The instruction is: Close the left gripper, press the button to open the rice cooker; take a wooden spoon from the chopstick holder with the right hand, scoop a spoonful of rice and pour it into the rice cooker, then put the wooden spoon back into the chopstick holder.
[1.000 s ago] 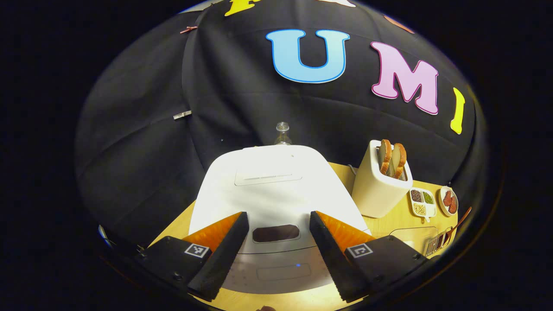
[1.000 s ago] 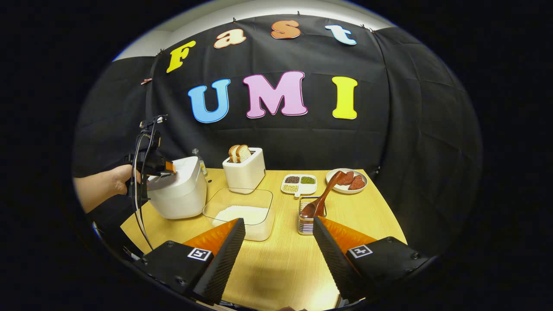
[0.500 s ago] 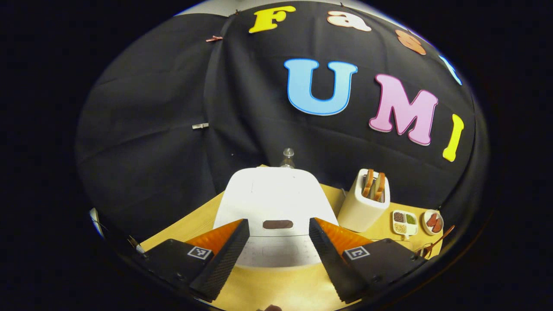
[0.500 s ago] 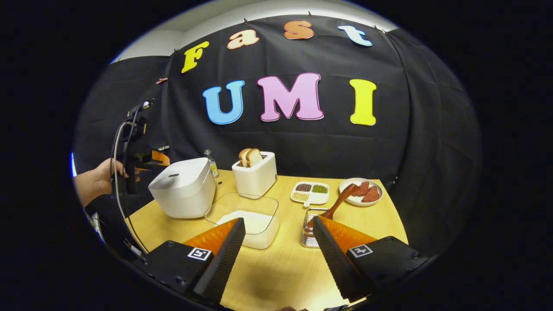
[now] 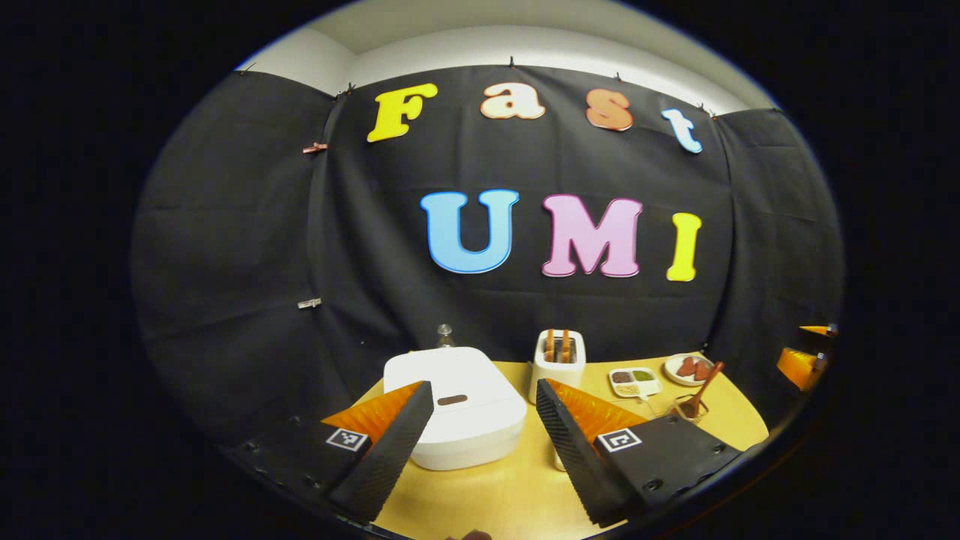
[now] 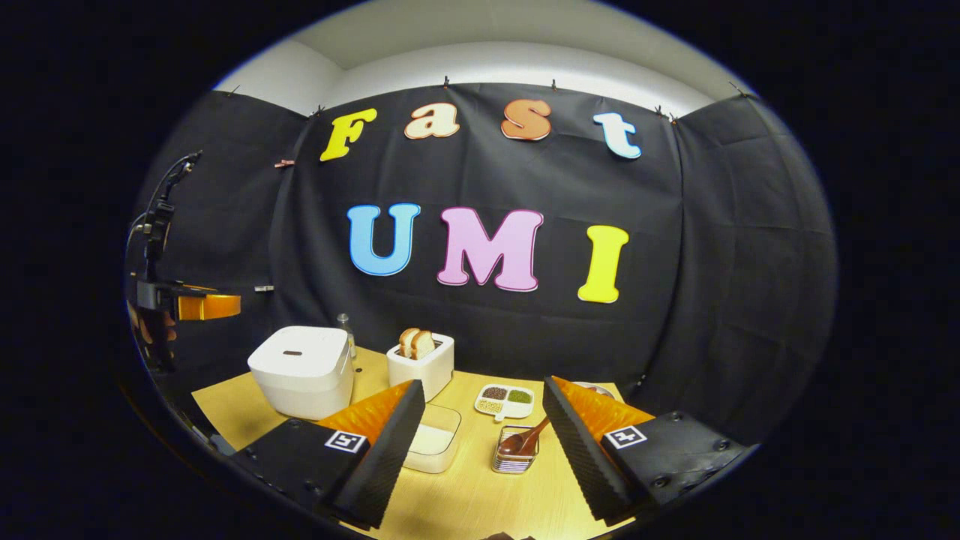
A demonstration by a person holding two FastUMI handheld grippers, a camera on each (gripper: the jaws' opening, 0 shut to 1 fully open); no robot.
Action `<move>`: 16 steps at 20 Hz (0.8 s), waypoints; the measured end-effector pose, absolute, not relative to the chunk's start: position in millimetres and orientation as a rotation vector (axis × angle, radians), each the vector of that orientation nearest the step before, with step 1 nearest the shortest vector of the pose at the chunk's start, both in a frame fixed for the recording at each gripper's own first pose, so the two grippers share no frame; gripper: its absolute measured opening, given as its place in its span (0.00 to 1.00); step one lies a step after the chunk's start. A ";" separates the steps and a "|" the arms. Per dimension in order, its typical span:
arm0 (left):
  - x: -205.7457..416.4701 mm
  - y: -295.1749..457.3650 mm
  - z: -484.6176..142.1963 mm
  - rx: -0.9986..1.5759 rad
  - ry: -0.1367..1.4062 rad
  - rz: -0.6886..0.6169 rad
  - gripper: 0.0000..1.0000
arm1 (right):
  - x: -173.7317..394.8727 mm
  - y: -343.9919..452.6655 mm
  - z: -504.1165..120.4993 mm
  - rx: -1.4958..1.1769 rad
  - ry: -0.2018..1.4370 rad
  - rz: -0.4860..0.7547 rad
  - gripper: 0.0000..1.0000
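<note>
White rice cooker (image 5: 457,409): lid down, near desk (image 5: 525,502) left edge.
Left gripper (image 5: 484,435): released, fingers spread, grasping nothing, held back from the cooker.
Right gripper (image 6: 480,442): released, grasping nothing, above front edge.
Wooden spoon (image 6: 523,441): leaning in chopstick holder (image 6: 512,459), mid-desk.
Right gripper view extra: rice container (image 6: 433,446) beside holder; toaster (image 6: 421,363) behind it.
</note>
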State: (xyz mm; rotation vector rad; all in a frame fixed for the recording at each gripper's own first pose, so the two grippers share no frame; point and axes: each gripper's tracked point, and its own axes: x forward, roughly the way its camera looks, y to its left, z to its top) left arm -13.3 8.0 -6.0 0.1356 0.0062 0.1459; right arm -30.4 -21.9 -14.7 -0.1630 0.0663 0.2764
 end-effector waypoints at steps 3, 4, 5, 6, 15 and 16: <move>-42.9 -15.6 -8.7 0.126 -0.037 0.082 0.95 | -64.6 -22.4 -12.5 -0.129 0.057 0.229 0.99; -51.3 -22.5 -14.9 0.120 -0.030 0.070 0.95 | -75.7 -27.2 -16.6 -0.125 0.070 0.206 0.99; -60.1 -28.1 -21.3 0.118 -0.023 0.055 0.96 | -85.7 -29.9 -20.6 -0.112 0.085 0.187 1.00; -66.3 -32.2 -25.3 0.118 -0.020 0.045 0.95 | -94.4 -33.4 -25.3 -0.097 0.098 0.170 1.00; -89.4 -37.5 -56.6 0.111 0.025 -0.031 0.96 | -112.6 -73.7 -45.3 -0.013 0.160 0.009 1.00; -87.4 -35.8 -54.6 0.124 0.021 -0.034 0.96 | -111.6 -74.4 -43.1 0.005 0.156 -0.001 1.00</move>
